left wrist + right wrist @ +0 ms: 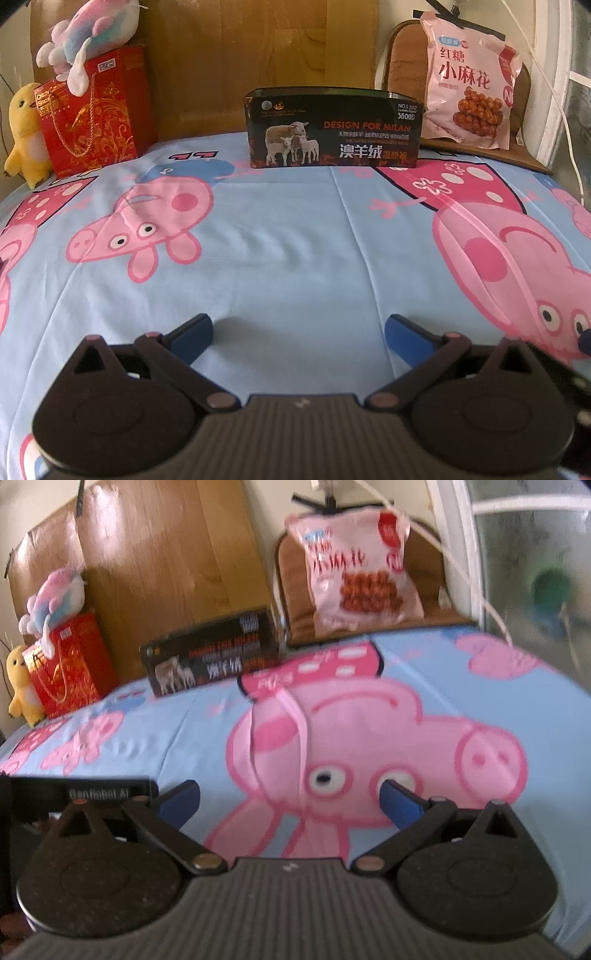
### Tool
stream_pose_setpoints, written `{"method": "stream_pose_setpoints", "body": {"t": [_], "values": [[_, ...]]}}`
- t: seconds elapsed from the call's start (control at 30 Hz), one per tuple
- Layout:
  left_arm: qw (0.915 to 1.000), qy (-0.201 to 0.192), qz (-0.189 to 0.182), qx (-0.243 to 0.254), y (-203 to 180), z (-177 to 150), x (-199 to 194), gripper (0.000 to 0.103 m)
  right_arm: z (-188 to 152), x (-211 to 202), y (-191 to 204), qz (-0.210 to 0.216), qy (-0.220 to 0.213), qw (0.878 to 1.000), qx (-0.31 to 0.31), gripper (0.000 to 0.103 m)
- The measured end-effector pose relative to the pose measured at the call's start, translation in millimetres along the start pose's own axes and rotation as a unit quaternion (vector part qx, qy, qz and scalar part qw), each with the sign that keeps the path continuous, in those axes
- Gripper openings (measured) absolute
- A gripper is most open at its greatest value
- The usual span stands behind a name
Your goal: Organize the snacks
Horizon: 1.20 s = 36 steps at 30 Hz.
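A pink snack bag (469,81) with brown twists printed on it leans upright on a brown chair (402,55) at the back right; it also shows in the right wrist view (360,568). A red biscuit gift bag (96,114) stands at the back left, also in the right wrist view (66,668). A black open box (332,129) with sheep printed on it stands at the back middle, also in the right wrist view (210,653). My left gripper (299,336) is open and empty above the bed sheet. My right gripper (290,803) is open and empty, far from the snacks.
The blue cartoon pig sheet (295,240) covers the bed. A pastel plush (92,33) lies on the red bag and a yellow plush (26,136) stands beside it. A wooden headboard (240,55) stands behind. A white cable (461,565) hangs at the right.
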State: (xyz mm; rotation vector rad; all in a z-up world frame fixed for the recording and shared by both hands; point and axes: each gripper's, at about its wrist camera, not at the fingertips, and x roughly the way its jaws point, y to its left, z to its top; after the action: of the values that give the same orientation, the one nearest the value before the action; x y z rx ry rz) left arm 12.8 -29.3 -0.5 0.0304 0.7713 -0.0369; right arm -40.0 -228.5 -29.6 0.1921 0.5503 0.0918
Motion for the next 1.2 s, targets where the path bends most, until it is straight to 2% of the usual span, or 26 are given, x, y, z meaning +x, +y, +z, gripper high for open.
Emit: {"method": "stream_pose_setpoints", "body": {"t": [0.47,1.2], "values": [[0.9999,-0.008,0.007,-0.007,-2.0,-2.9,-3.7,0.103,-4.7,1.3,8.2,-0.013,0.002,0.999,-0.035,0.103],[0.9997,-0.013,0.016,-0.014,-3.8,-7.2,-6.6,0.103,-10.4,1.6,8.0,-0.009,-0.024,0.998,-0.057,0.103]]}}
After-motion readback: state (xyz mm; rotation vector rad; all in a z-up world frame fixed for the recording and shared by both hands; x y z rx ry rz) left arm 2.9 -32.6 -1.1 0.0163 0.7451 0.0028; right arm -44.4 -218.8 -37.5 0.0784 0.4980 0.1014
